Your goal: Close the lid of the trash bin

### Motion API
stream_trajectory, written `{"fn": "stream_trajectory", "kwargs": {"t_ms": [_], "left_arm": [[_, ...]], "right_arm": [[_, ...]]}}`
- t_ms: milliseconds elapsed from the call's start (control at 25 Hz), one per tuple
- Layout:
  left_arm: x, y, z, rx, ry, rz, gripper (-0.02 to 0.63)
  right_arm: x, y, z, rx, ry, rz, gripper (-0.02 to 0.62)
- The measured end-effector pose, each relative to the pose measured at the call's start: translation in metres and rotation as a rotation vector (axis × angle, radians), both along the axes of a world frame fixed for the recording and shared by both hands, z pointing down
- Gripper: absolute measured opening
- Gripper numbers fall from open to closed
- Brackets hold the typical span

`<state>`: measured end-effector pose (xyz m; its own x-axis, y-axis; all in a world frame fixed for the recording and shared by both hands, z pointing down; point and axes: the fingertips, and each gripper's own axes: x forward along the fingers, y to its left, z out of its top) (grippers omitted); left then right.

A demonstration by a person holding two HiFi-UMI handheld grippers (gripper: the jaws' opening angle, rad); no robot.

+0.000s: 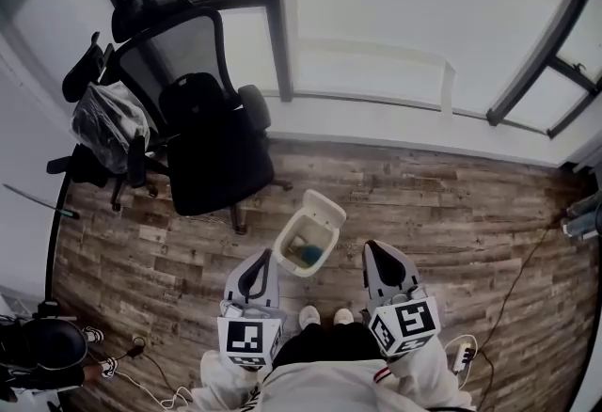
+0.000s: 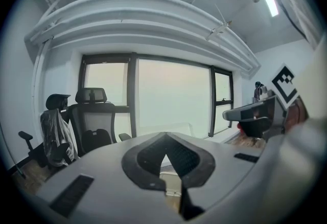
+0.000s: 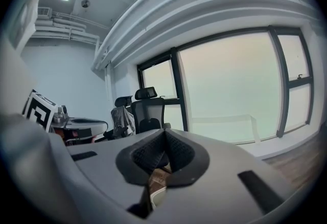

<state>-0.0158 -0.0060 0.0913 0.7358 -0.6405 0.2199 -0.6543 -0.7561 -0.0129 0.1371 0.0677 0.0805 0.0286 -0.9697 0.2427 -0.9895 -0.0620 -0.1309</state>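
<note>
The white plastic trash bin (image 1: 282, 255) is sitting open on the floor. The left gripper (image 1: 261, 261) and right gripper (image 1: 376, 252) are flanking it, both empty with jaws pressed together.

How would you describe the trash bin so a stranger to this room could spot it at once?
Below the big window, on the wooden floor, look right of the black office chair. The trash bin stands just ahead of the person's shoes, between the left gripper and right gripper. It is the only small white container there, its lid tipped open.
</note>
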Motion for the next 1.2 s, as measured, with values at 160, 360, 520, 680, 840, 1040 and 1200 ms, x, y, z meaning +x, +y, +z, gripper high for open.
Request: {"fn": "stream_trajectory", "kwargs": {"t_ms": [160,360,520,680,840,1040,1200], "left_arm": [[0.016,-0.010,0.014,-0.021,-0.020,-0.002,0.008],[0.034,-0.021,0.036,-0.038,-0.035,-0.017,0.008],[0.042,-0.032,0.055,-0.063,-0.061,-0.038,0.008],[0.051,-0.039,0.082,-0.089,-0.078,-0.058,0.008],[0.060,-0.051,0.115,-0.115,-0.085,-0.064,0.008],[0.071,-0.072,0.160,-0.135,-0.095,-0.076,0.008],[0.076,-0.086,0.195,-0.134,-0.096,-0.083,0.008]], "right_arm": [[0.017,-0.009,0.017,-0.028,-0.007,0.001,0.025],[0.039,-0.019,0.047,-0.067,-0.035,-0.002,0.025],[0.048,-0.030,0.069,-0.095,-0.051,-0.017,0.025],[0.059,-0.043,0.099,-0.115,-0.066,-0.031,0.025],[0.069,-0.063,0.128,-0.136,-0.079,-0.038,0.023],[0.077,-0.083,0.173,-0.157,-0.079,-0.050,0.024],[0.082,-0.094,0.213,-0.187,-0.078,-0.054,0.025]]}}
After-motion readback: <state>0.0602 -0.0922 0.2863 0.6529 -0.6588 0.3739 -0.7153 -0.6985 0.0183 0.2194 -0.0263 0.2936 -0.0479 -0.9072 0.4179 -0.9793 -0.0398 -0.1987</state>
